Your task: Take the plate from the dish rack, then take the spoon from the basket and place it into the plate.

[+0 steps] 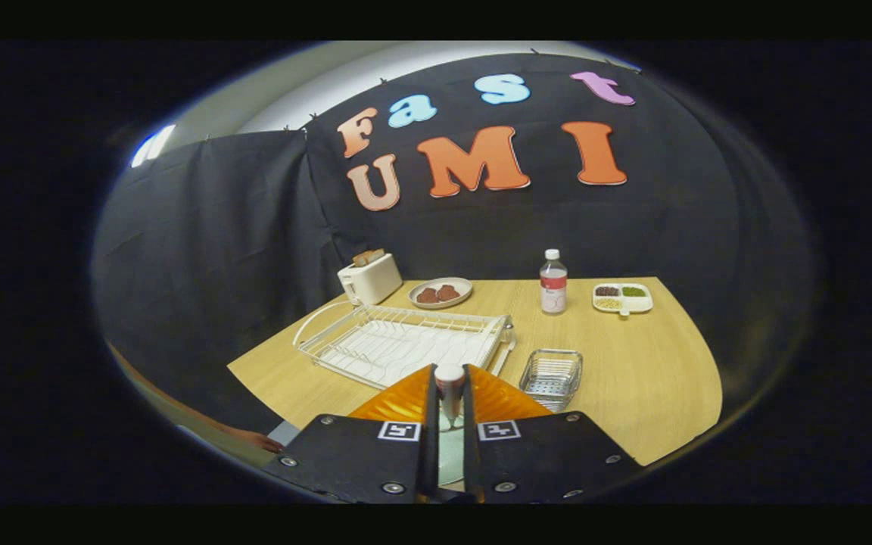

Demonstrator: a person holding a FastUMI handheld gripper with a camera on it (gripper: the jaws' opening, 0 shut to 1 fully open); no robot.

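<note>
One wooden bench [633,393] carries the empty dish rack [398,344], with the small wire basket [552,376] just beside it. Gripper [450,393] is clamped on the spoon [449,390], raised upright over a pale plate [451,454].

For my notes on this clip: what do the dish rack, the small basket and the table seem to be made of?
White dish rack: thin bent rods, apparently coated wire, matte. Small silvery basket: fine open mesh with a glint, likely bare metal. Light tan table: grain lines under a smooth sheen, wood or wood-look laminate; I cannot tell which. The claw is shut on a slim spoon handle that looks metallic.
</note>
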